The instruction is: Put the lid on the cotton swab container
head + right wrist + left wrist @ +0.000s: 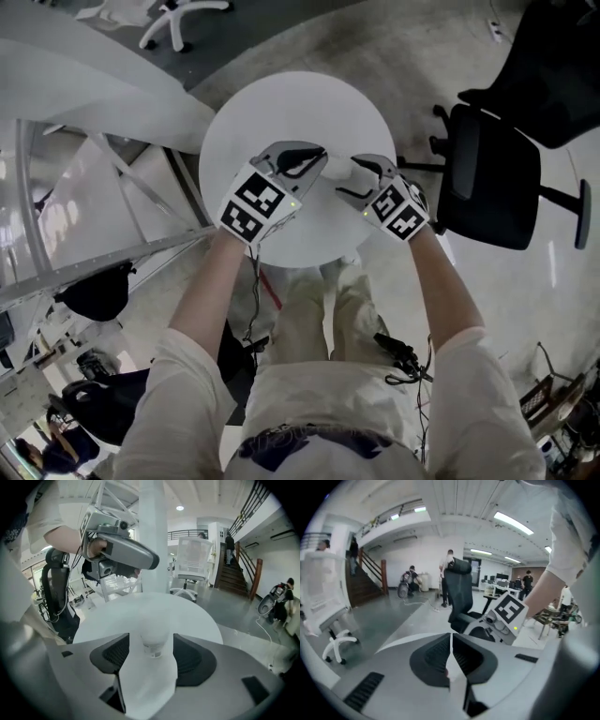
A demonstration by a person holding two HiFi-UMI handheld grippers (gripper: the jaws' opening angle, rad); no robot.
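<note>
As the person held both grippers over the round white table (281, 103), the cotton swab container (154, 639) stood upright on it, squarely between the 2 jaws of the right gripper (151, 657). That gripper was released: its jaws stood wide, and the right gripper view showed a gap between each pad and the container's side. In the head view the container (337, 170) sat on the near half of the table, between the 2 grippers, with the left gripper (314, 161) just beside it on the person's left. The left gripper was clenched, its jaws pressed together; whether anything thin was pinched between them could not be told. Seen from the right gripper view, it hung above the table beyond the container, clear of it. The container's top was too washed out to read.
</note>
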